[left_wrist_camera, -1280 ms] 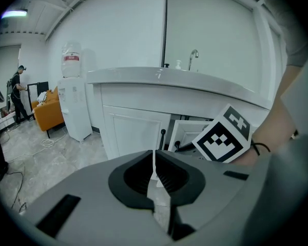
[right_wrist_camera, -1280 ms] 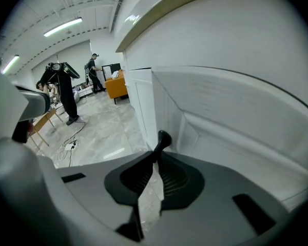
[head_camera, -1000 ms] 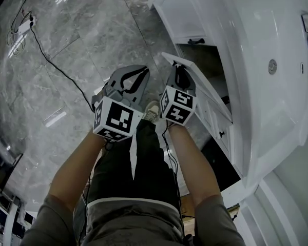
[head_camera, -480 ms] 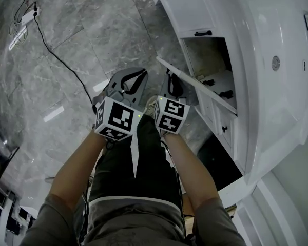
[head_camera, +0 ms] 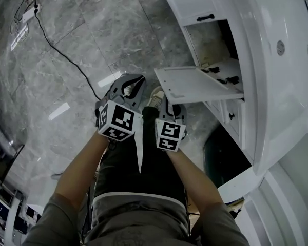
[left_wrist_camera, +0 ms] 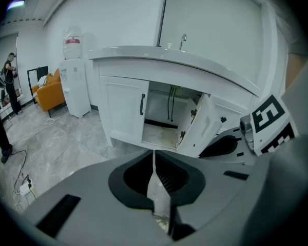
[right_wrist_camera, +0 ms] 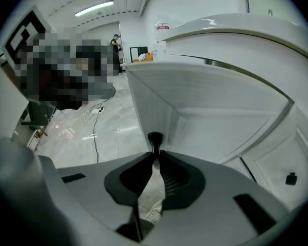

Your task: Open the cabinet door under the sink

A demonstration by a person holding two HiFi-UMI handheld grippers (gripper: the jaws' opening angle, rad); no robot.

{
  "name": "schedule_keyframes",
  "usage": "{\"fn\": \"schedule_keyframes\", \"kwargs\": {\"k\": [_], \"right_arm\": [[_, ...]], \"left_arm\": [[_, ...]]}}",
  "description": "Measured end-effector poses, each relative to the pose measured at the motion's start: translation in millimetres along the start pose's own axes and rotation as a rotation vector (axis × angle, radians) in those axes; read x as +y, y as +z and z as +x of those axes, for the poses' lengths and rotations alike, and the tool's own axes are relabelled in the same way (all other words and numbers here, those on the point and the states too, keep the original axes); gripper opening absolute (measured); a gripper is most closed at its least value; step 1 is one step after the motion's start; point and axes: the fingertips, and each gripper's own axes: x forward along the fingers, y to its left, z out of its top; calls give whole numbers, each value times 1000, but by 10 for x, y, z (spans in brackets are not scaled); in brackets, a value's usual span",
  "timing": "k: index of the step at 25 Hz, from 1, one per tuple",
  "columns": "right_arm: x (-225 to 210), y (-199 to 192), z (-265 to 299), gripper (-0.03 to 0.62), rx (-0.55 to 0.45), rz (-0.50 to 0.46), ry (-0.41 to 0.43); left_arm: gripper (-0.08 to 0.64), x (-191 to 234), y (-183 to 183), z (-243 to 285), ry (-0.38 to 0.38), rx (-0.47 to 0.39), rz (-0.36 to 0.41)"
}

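My right tongs (right_wrist_camera: 155, 157) are clenched on the small black handle (right_wrist_camera: 155, 139) of the white cabinet door (head_camera: 195, 83), which stands well out from the white under-sink cabinet (head_camera: 187, 1); my left tongs (left_wrist_camera: 154, 160) are closed and empty. I judge the opening nearly done: next I follow the hinge arc slightly wider, then let go.

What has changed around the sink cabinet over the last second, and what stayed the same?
The right gripper, shut on the door handle, has pulled the cabinet door further open: it swung out toward the person and now stands wide. Nothing was let go. The left gripper stays shut and empty, and the neighbouring door stays closed.
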Motion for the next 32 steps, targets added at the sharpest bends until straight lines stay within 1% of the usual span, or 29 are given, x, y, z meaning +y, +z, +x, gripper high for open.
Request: {"fn": "schedule_keyframes", "kwargs": {"k": [3,7,9,11,14,18,20,21,22,23,24,26,29,32], "right_arm": [[-32,-251,-145,52,10,-29,14],[-121,-557,-311,54,49,-78,18],[-182,-712,-392,55,80,-72,6],[-239,-803,-446,55,86,-73,3],[-264,-834,-455,57,94,-101,22],[-268,-838,-410,58,123,-92,18],[-285,-863,-424,60,136,-71,17],[-303,-873,-434,77,147,-55,17],[-327,-878,-446,132,161,-37,15],[-349,-875,-462,149,178,-18,16],[-367,-866,-486,152,195,-1,21],[-385,-848,-557,184,229,14,37],[-410,-817,-689,186,256,6,52],[-457,-781,-835,185,273,21,55]], "left_arm": [[28,-184,-100,25,-25,22,-11],[28,-466,-165,75,-62,38,4],[28,-576,-176,91,-79,46,4],[28,-654,-163,112,-90,51,4],[28,-742,-113,154,-103,54,11],[28,-751,-20,180,-108,64,36],[28,-731,34,158,-105,64,44],[28,-719,61,142,-104,64,49],[28,-707,86,122,-102,64,54],[28,-695,111,97,-101,66,59],[28,-684,135,64,-99,68,63],[28,-676,186,-21,-95,72,66],[28,-678,272,-159,-91,75,71],[28,-700,365,-286,-88,76,75]]}}
